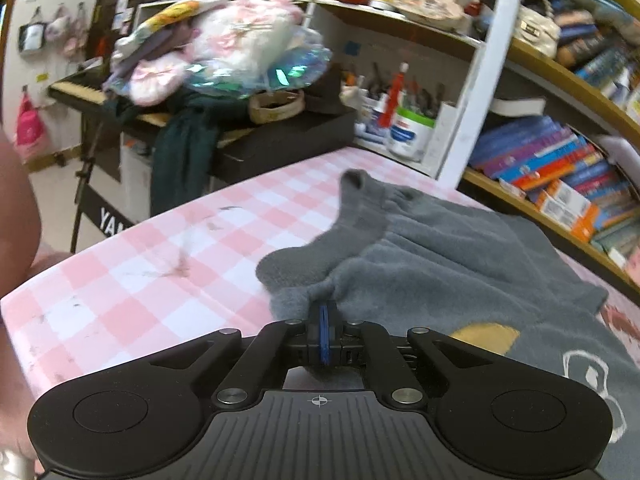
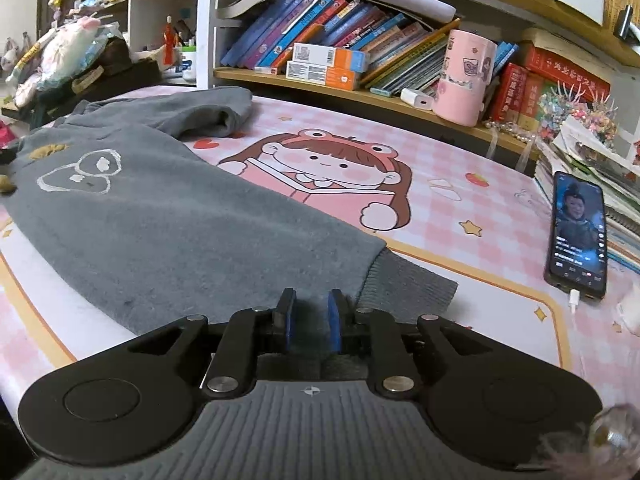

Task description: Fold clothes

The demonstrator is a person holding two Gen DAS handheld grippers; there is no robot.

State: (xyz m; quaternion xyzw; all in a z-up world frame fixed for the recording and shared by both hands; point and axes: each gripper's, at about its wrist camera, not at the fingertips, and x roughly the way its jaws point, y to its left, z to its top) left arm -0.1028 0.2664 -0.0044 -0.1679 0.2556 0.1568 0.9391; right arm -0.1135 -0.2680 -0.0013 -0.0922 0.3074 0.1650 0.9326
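A grey fleece sweatshirt with a white bow print lies spread on the pink checked table mat. One sleeve stretches away to the left. My left gripper is shut on a bunched fold of the sweatshirt where that sleeve meets the body. My right gripper sits at the ribbed hem. Its blue-padded fingers stand a little apart, with grey fabric lying between them. The far sleeve is folded near the bookshelf.
A phone with a lit screen lies on the mat at right, plugged into a cable. A pink cup and rows of books line the shelf behind. A keyboard piled with clutter stands beyond the table's left end.
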